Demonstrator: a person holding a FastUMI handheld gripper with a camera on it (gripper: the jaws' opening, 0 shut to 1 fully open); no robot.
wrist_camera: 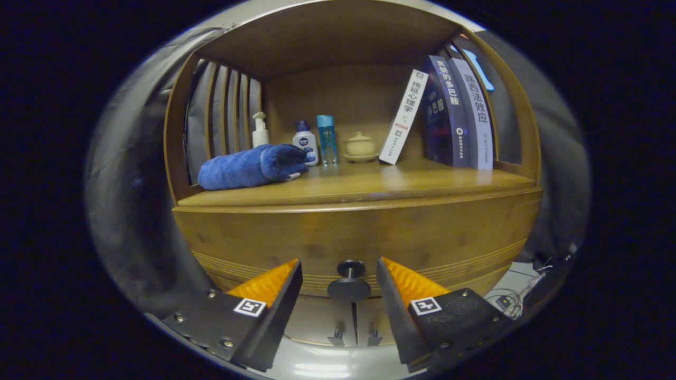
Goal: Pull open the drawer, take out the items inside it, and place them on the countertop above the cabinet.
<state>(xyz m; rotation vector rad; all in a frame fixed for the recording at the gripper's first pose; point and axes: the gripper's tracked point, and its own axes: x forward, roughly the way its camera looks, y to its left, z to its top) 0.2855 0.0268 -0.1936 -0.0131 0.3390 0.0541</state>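
Observation:
A wooden cabinet fills the view, its drawer front [359,237] facing me and closed. A dark round knob [349,282] sticks out of the drawer's lower middle. My gripper [339,266] is open, one finger on each side of the knob, neither touching it. The countertop [401,182] above the drawer carries a rolled blue towel [252,166] at its left. The drawer's inside is hidden.
Behind the towel stand a white pump bottle [259,130], a small white and blue bottle [306,141], a clear blue bottle [327,139] and a beige lidded pot [360,146]. Three books [449,113] lean at the right. Below the drawer are two small door handles [355,336]. Cables [515,298] lie on the floor at right.

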